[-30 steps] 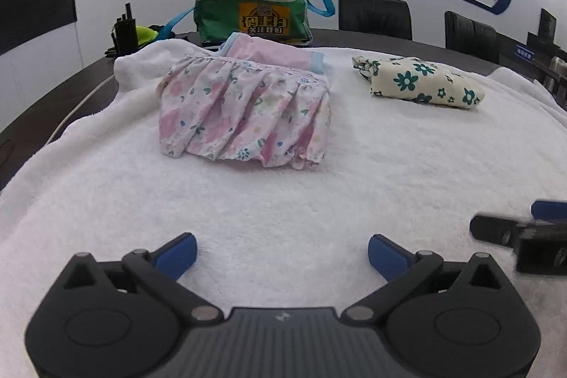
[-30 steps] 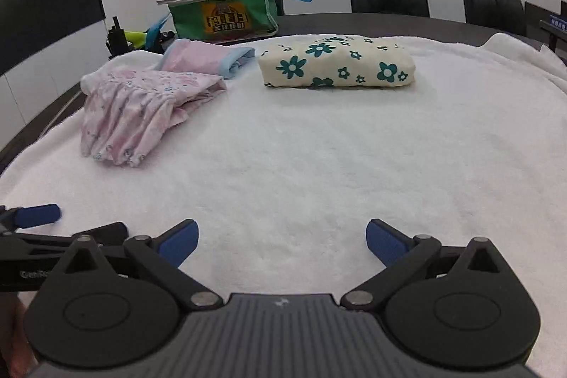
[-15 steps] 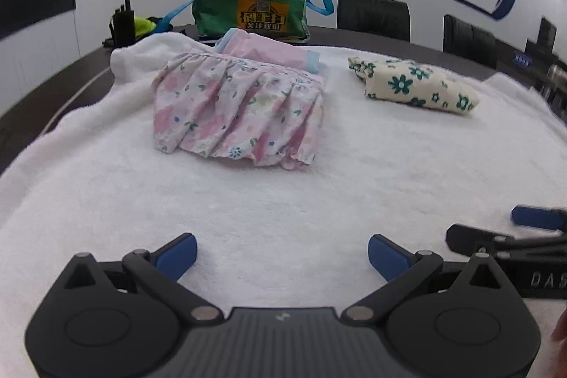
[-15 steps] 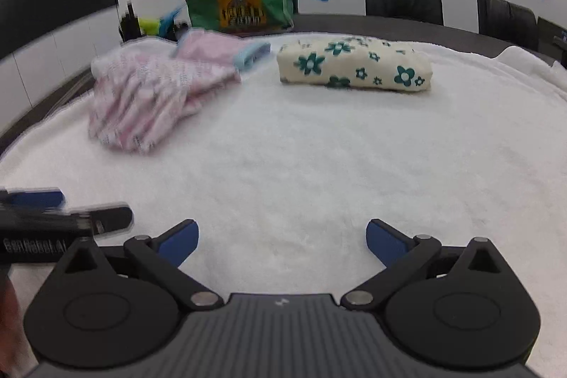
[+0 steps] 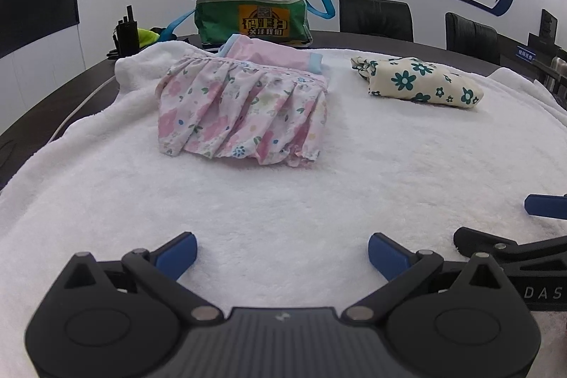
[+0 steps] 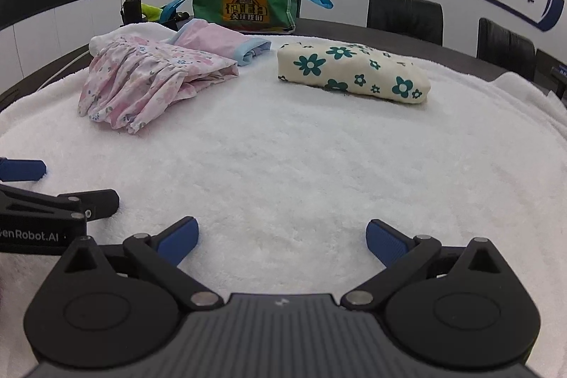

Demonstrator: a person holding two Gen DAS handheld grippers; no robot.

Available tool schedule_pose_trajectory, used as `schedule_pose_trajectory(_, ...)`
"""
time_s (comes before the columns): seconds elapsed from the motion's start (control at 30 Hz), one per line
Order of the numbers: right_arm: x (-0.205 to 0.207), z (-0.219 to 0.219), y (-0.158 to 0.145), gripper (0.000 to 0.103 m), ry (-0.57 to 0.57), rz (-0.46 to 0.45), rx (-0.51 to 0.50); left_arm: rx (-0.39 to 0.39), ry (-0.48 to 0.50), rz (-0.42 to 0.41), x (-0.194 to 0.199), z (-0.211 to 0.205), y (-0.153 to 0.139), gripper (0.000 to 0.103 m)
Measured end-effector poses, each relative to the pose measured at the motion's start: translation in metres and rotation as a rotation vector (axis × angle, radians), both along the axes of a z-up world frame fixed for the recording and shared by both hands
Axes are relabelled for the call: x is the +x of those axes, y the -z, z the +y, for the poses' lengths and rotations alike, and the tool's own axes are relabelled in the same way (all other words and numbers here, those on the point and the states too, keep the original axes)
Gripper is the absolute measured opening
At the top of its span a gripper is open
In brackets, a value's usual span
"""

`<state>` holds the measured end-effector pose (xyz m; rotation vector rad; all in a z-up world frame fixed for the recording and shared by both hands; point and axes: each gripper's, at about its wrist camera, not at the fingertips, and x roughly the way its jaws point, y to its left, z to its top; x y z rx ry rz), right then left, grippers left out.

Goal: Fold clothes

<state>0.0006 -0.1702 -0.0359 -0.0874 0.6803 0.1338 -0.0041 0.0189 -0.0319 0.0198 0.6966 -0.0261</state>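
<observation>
A pink floral skirt (image 5: 241, 108) lies flat on the white towel (image 5: 283, 193), its hem toward me, with a plain pink folded garment (image 5: 273, 54) just behind it. A folded cream garment with teal flowers (image 5: 421, 84) sits to the right. My left gripper (image 5: 281, 252) hangs open over bare towel, well short of the skirt. My right gripper (image 6: 281, 240) is open too, over the towel's near middle. The right wrist view shows the skirt (image 6: 141, 84) at far left and the cream bundle (image 6: 351, 73) ahead. Each gripper appears at the other view's edge.
A green bag (image 5: 253, 16) with blue straps stands at the table's far edge, beside a black radio (image 5: 125, 30). Black chairs (image 5: 375, 15) line the wall behind. The dark table edge (image 5: 42, 105) shows left of the towel.
Both grippers drifted slightly; the right gripper slid further into the left wrist view's right edge. The clothes have not moved, and both grippers stay open.
</observation>
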Motion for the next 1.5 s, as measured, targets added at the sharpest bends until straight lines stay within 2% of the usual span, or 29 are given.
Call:
schedule_pose_trajectory(0.13, 0.0031, -0.0073, 0.0008, 0.102, -0.003, 0.020, 0.051, -0.010, 0.003, -0.002, -0.0008, 0.0016, -0.0001, 0.103)
schedule_pose_trajectory(1.5, 0.0018, -0.0053, 0.0007, 0.103, 0.002, 0.018, 0.043, 0.001, 0.009, 0.002, -0.0008, -0.0005, 0.0004, 0.103)
